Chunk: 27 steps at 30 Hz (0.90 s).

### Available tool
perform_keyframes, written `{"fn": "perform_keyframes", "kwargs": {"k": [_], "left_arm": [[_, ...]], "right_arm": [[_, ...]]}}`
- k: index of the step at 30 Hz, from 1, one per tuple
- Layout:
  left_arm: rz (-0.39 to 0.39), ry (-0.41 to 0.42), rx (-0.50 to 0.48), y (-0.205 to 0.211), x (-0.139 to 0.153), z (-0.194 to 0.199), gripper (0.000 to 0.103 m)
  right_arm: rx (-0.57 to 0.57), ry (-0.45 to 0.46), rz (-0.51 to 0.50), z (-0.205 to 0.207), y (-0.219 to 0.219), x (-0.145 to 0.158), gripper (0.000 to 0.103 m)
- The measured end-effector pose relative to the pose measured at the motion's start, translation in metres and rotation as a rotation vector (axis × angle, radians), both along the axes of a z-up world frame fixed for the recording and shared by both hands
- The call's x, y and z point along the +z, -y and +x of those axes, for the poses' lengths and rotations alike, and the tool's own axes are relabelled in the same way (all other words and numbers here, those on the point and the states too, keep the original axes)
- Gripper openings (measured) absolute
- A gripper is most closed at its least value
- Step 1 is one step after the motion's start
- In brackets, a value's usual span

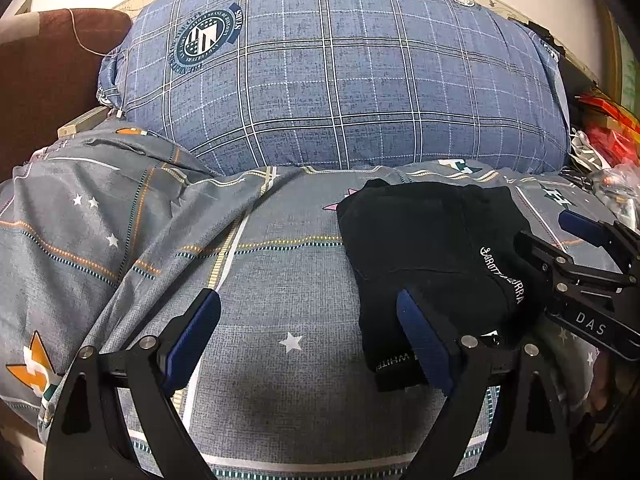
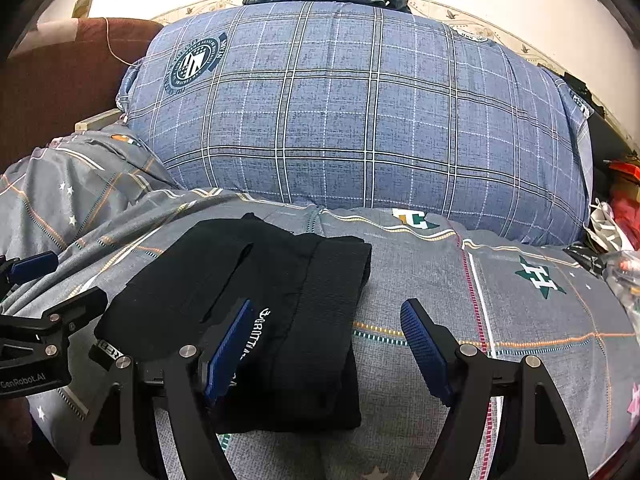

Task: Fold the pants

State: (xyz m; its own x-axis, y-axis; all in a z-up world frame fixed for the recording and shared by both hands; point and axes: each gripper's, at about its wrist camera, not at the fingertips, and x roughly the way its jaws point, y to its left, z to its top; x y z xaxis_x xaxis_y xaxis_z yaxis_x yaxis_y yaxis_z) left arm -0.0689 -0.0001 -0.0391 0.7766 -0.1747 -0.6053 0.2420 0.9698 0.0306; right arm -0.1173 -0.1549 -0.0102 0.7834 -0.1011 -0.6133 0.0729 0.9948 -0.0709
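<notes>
The black pants [image 2: 256,312] lie folded into a compact rectangle on the grey star-patterned bedsheet [image 1: 280,280], with white lettering running along the top layer and a small white-lettered label at the near corner. In the right wrist view the bundle sits toward the near left part of the bed, its ribbed band forming the right-hand strip of the fold. In the left wrist view the same pants [image 1: 432,264] sit toward the near right.

The left gripper [image 1: 308,344] hangs over the sheet with its jaws spread wide and nothing between them. Its right blue pad [image 1: 424,344] overlaps the near left edge of the pants, while the left pad is over bare sheet. The right gripper [image 2: 328,348] also has its jaws spread wide. Its left pad [image 2: 228,356] is over the pants beside the lettering, the right pad over bare sheet, and whether either pad touches the cloth cannot be told.

Each gripper shows at the side of the other's view, close beside the pants. A large blue plaid pillow [image 2: 360,120] lies along the far edge of the bed, with a brown cushion [image 1: 48,72] at the far left corner.
</notes>
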Motion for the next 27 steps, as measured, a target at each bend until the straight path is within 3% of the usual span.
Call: {"fn": "perform_keyframes", "kwargs": {"k": [27], "left_arm": [[-0.012, -0.014, -0.006, -0.0002, -0.0008, 0.0, 0.091]], "right_arm": [[0.008, -0.005, -0.007, -0.0004, -0.0011, -0.002, 0.077]]}}
